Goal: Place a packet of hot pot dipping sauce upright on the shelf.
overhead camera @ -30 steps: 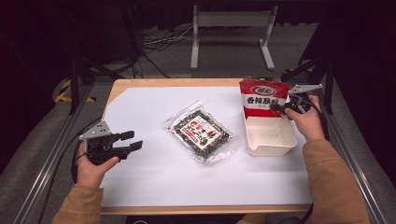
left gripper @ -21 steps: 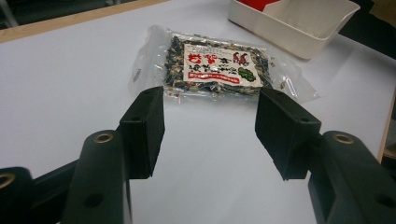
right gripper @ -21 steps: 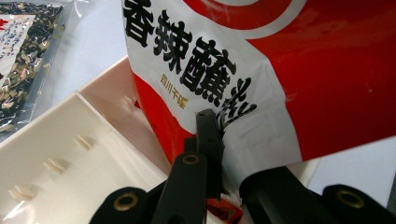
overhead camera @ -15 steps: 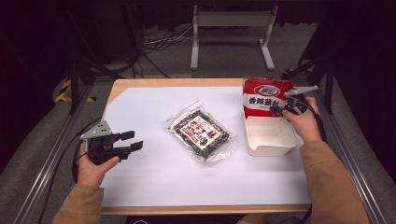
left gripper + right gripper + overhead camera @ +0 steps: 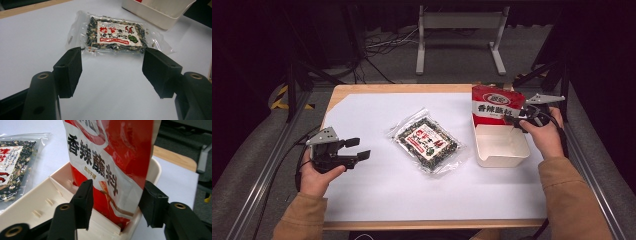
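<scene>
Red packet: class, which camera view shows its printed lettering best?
The right gripper view: the red packet stands close, upright in the tray, characters legible. The high view shows it whole but small; the left gripper view catches a red sliver.

pouch (image 5: 493, 106): red and white, black characters across the white band, upper right of the high view
tray (image 5: 504, 155): plain cream-white, below the pouch
packet (image 5: 427, 140): clear film over dark green-black flakes, white label with red print, frame centre
table cover (image 5: 377, 195): plain white
table edge (image 5: 377, 89): light wood
sleeves (image 5: 572, 200): tan, bottom corners
left gripper (image 5: 357, 149): black, grey plate
right gripper (image 5: 515, 119): black, grey plate
</scene>
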{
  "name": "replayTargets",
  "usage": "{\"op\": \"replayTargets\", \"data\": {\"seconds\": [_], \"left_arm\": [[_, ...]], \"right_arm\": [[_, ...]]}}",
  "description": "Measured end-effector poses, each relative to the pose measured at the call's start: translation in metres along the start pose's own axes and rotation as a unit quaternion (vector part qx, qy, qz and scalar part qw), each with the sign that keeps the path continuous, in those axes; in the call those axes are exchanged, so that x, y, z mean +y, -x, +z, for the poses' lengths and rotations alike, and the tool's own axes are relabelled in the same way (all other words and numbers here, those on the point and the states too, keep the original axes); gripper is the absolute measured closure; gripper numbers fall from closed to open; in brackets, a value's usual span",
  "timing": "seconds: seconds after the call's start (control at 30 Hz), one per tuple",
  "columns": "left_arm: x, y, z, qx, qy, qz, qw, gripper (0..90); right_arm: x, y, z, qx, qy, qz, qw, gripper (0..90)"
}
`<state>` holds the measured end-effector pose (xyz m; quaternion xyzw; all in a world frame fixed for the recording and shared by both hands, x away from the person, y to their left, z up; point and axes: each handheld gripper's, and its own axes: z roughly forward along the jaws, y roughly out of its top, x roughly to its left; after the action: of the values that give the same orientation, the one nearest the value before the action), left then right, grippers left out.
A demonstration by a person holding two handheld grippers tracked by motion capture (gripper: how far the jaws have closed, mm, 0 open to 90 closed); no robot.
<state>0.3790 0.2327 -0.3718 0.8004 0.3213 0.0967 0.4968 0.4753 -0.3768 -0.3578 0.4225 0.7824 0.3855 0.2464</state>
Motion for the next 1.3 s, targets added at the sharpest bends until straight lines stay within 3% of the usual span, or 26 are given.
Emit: {"op": "replayTargets", "data": {"seconds": [0.03,0.27,0.47,0.9,1.17,1.3], "left_arm": [[0.001,-0.001,0.001,0.001,-0.002,0.007,1.0,32.8],[0.005,-0.001,0.008,-0.005,-0.001,0.007,1.0,31.6],[0.011,-0.004,0.014,0.0,0.001,0.009,1.0,27.4],[0.015,-0.005,0.02,-0.004,0.001,0.015,0.9999,27.0],[0.015,-0.005,0.02,-0.004,-0.003,0.009,0.9999,27.1],[0.015,-0.004,0.023,0.006,-0.007,-0.003,1.0,27.2]], "right_arm": [[0.0,-0.001,-0.002,-0.001,0.002,0.0,1.0,44.9],[-0.002,-0.011,-0.018,0.001,0.011,-0.005,0.9999,41.2],[-0.003,-0.023,-0.037,-0.015,0.017,-0.017,0.9996,38.8],[-0.004,-0.062,-0.067,0.041,0.054,-0.025,0.9974,35.1],[-0.005,-0.087,-0.079,0.076,0.078,-0.04,0.9933,34.5],[-0.007,-0.097,-0.079,0.086,0.095,-0.049,0.9906,35.8]]}}
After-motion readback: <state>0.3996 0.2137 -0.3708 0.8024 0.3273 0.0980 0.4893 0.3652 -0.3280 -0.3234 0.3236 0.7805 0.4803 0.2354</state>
